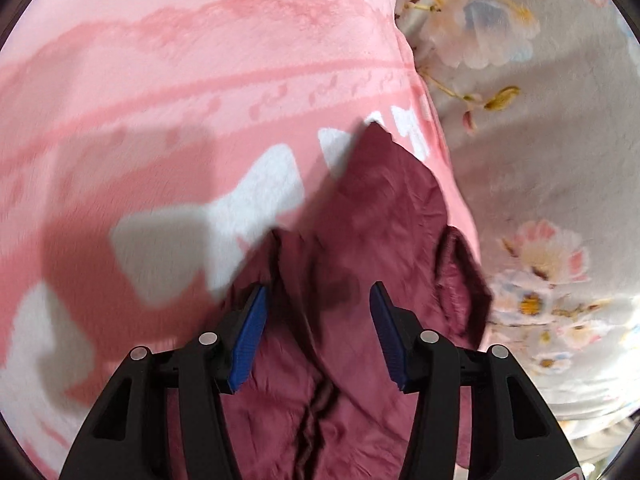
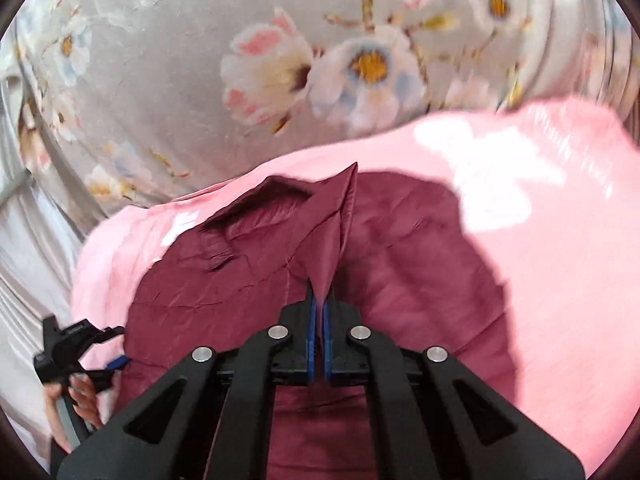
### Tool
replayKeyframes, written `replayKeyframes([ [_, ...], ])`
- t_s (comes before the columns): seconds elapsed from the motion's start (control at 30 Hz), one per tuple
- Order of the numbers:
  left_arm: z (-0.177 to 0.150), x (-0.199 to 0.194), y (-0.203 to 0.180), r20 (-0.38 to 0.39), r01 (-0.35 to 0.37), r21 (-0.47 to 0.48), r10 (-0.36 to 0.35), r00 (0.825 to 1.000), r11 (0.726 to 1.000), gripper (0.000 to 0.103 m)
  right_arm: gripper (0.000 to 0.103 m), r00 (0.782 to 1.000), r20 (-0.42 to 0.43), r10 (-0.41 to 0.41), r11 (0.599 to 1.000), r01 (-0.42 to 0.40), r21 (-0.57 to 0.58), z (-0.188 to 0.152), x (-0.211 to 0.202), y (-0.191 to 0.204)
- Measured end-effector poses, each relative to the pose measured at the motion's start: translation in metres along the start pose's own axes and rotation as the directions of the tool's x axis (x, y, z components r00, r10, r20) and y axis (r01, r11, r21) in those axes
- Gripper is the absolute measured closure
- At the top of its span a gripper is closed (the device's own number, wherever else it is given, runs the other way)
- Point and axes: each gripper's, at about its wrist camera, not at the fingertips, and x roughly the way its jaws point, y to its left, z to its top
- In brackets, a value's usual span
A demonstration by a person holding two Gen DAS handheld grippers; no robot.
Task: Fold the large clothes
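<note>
We are looking at a bedroom in a home. A soft pink blanket (image 1: 168,92) with white shapes is lying on a bed. Just beside the pink blanket, a grey sheet (image 2: 160,92) with big flowers is covering the bed. A dark red piece of clothing (image 2: 400,240) is resting on the pink blanket.

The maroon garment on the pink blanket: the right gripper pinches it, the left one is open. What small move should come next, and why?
Probably close the left gripper on the fabric under it. The right gripper is already shut on a raised fold of the maroon garment, while the left one's blue pads stand apart over the cloth, gripping nothing. A large piece on the pink blanket likely needs two holds to fold evenly.
</note>
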Motion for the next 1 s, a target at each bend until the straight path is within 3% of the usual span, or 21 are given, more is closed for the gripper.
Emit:
replayKeyframes([
  [0.07, 0.002, 0.005, -0.007, 0.029, -0.07, 0.046, 0.068, 0.997, 0.997, 0.067, 0.102, 0.999, -0.016, -0.03, 0.999, 0.03, -0.027, 0.001, 0.005, -0.003],
  [0.13, 0.003, 0.009, -0.013, 0.056, -0.143, 0.111, 0.137, 0.989, 0.984, 0.09, 0.102, 0.999, -0.037, -0.04, 0.999, 0.038, -0.036, -0.004, 0.01, -0.007],
  [0.2, 0.002, 0.012, -0.019, 0.083, -0.215, 0.173, 0.203, 0.976, 0.961, 0.1, 0.102, 0.996, -0.058, -0.066, 0.997, 0.063, -0.053, -0.015, 0.019, -0.011],
  [0.3, 0.001, 0.012, -0.021, 0.129, -0.276, 0.21, 0.254, 0.959, 0.938, 0.102, 0.102, 0.989, -0.119, -0.093, 0.995, 0.087, -0.055, -0.037, 0.041, -0.019],
  [0.5, -0.006, 0.017, -0.02, 0.172, -0.333, 0.278, 0.294, 0.94, 0.901, 0.101, 0.101, 0.97, -0.212, -0.115, 0.993, 0.107, -0.05, -0.074, 0.072, -0.033],
  [0.67, -0.025, 0.008, -0.044, 0.259, -0.462, 0.404, 0.385, 0.886, 0.79, 0.1, 0.095, 0.969, -0.206, -0.137, 0.991, 0.135, -0.023, -0.063, 0.052, -0.036],
  [0.73, -0.035, -0.011, -0.056, 0.308, -0.479, 0.447, 0.372, 0.875, 0.756, 0.099, 0.079, 0.976, -0.144, -0.163, 0.986, 0.166, 0.01, -0.055, 0.027, -0.038],
  [0.8, -0.044, -0.026, -0.07, 0.34, -0.483, 0.482, 0.352, 0.872, 0.732, 0.099, 0.076, 0.982, -0.078, -0.172, 0.984, 0.174, 0.022, -0.044, 0.01, -0.036],
  [0.83, -0.049, -0.032, -0.082, 0.348, -0.468, 0.503, 0.326, 0.879, 0.726, 0.099, 0.076, 0.986, -0.057, -0.158, 0.987, 0.16, 0.023, -0.037, 0.004, -0.032],
  [1.0, -0.075, -0.018, -0.138, 0.285, -0.347, 0.613, 0.21, 0.935, 0.71, 0.098, 0.077, 0.996, -0.057, -0.072, 0.996, 0.069, -0.05, -0.015, 0.022, 0.007],
])
